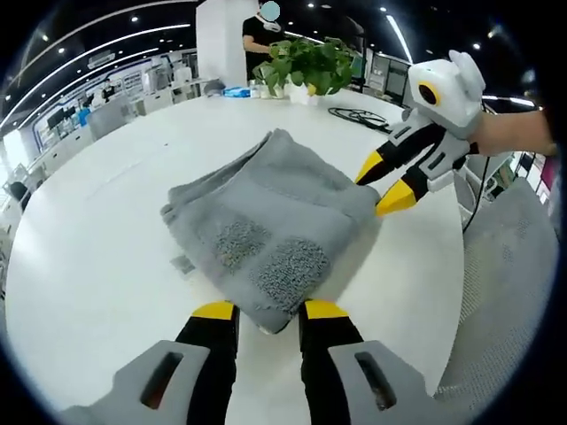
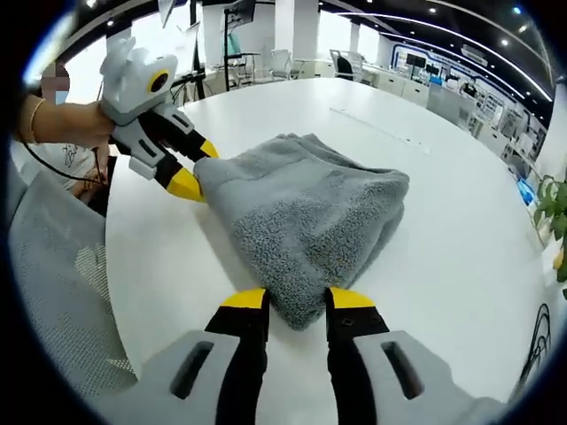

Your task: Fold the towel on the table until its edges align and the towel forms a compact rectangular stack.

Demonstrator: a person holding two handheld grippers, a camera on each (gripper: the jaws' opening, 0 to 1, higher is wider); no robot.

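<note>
A grey towel [image 1: 266, 221] lies folded into a thick, roughly rectangular stack on the white table [image 1: 97, 257]. My left gripper [image 1: 270, 312] rises from the bottom of the left gripper view. Its yellow-tipped jaws stand on either side of the towel's near corner and press on it. It also appears in the right gripper view as the left gripper [image 2: 193, 166], at the towel's [image 2: 306, 212] far left corner. My right gripper [image 2: 297, 301] closes the same way on the opposite corner, and is seen from across as the right gripper [image 1: 384, 184].
A potted green plant [image 1: 310, 64] and a coiled black cable [image 1: 359, 115] sit at the table's far side. A person [image 1: 259, 35] stands beyond. A grey mesh chair [image 1: 514, 283] is beside the table edge. A hand [image 2: 62, 124] holds the left gripper.
</note>
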